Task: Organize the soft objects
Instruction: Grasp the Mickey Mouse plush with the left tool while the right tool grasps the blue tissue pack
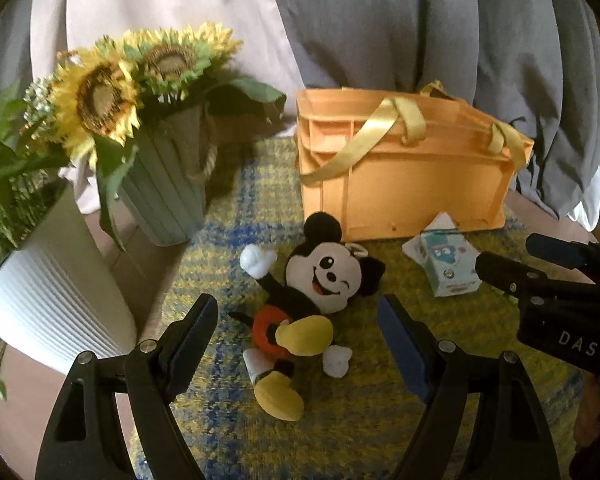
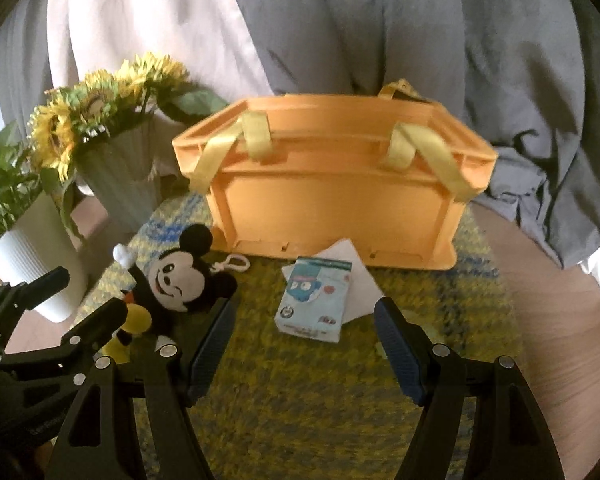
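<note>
A Mickey Mouse plush (image 1: 300,304) lies face up on a yellow and blue rug (image 1: 340,420). My left gripper (image 1: 300,328) is open, one finger on each side of the plush, just above it. A pale blue tissue pack (image 2: 314,300) lies on the rug in front of an orange basket (image 2: 332,196) with yellow straps. My right gripper (image 2: 304,328) is open and empty, short of the pack. The plush also shows in the right wrist view (image 2: 176,280), and the pack in the left wrist view (image 1: 446,266). The right gripper's fingers (image 1: 540,276) enter the left wrist view from the right.
A ribbed green vase of sunflowers (image 1: 160,184) and a white ribbed plant pot (image 1: 52,292) stand at the left of the rug. Grey and white cloth (image 2: 420,40) hangs behind the basket. Wooden tabletop (image 2: 560,320) shows at the right.
</note>
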A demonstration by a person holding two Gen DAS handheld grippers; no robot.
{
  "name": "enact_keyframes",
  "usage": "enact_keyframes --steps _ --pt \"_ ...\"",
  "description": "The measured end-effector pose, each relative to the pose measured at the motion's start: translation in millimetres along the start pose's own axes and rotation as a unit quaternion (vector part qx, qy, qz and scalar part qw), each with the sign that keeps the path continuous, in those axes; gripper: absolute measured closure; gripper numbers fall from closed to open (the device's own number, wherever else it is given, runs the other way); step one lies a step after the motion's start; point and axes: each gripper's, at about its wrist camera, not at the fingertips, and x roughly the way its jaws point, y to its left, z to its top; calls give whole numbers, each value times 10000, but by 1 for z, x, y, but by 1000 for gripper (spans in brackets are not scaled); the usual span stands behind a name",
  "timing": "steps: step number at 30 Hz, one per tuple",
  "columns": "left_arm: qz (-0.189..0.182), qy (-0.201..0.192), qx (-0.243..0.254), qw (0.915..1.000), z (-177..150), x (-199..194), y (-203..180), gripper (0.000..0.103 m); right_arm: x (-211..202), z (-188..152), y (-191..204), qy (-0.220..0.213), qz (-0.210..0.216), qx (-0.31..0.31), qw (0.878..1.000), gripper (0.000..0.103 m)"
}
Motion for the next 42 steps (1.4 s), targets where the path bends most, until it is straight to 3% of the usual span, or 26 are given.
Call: enact_keyframes --steps 13,21,34,42 --pt "-521 468 21 9975 8 46 1 21 43 9 3 328 30 31 9995 30" --pt "-546 556 192 9968 15 66 -2 20 63 12 0 477 -3 72 9988 30" --pt "-631 749 77 9952 22 91 -7 19 88 11 -4 785 13 230 9967 30" --pt "-506 937 140 9942 17 103 -6 30 97 9 4 823 -32 121 9965 31"
